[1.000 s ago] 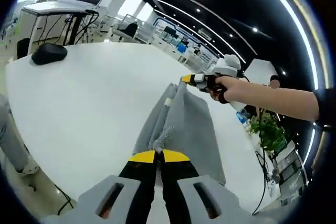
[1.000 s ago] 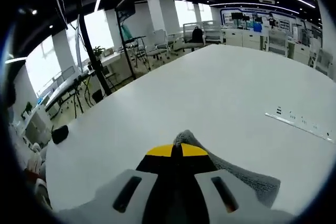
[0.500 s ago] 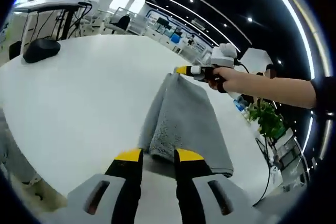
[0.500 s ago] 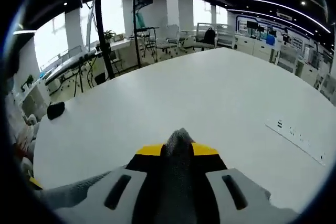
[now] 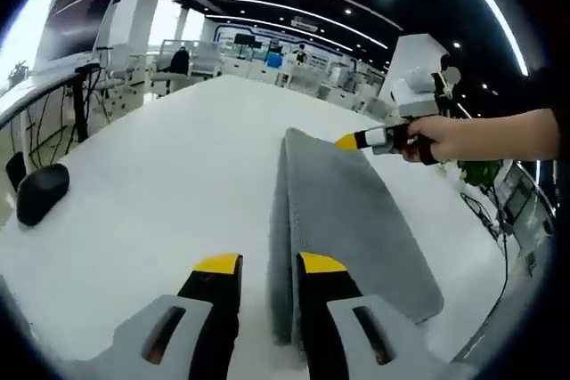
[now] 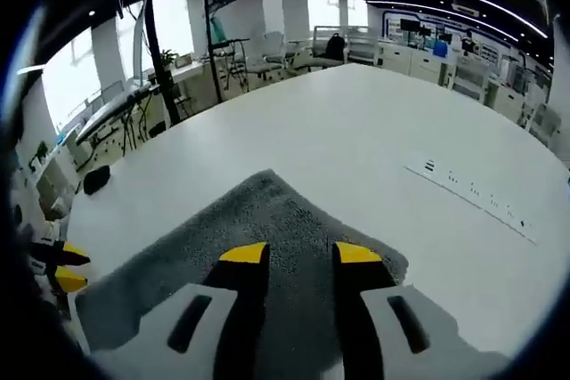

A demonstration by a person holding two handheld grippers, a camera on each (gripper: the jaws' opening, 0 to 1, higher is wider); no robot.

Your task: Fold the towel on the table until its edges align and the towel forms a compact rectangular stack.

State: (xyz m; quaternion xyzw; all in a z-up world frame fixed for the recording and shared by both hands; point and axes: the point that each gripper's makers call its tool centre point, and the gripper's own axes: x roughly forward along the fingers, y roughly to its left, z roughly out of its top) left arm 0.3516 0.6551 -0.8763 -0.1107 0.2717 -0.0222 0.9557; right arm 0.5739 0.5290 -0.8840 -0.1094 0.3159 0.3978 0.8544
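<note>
The grey towel [image 5: 347,211] lies folded flat as a long rectangle on the white table [image 5: 178,157]. My left gripper [image 5: 269,264] is open at its near end, with the towel's folded left edge running under the gap between the jaws. My right gripper [image 5: 349,141], held by a hand [image 5: 436,138], is at the far corner. In the right gripper view the right gripper [image 6: 299,254] stands open just above the towel [image 6: 258,206], gripping nothing. The left gripper [image 6: 67,269] shows at that view's left edge, beyond the towel's other end.
A black rounded object [image 5: 40,193] sits on the table to the left of the towel, also seen as the black object [image 6: 93,180]. A row of small marks [image 6: 463,189] lies in the tabletop to the right. Office desks and chairs stand beyond the table's edges.
Both grippers opened and let go of the towel, the left one first, then the right. The towel dropped from its lifted, bunched hang and now lies flat and folded.
</note>
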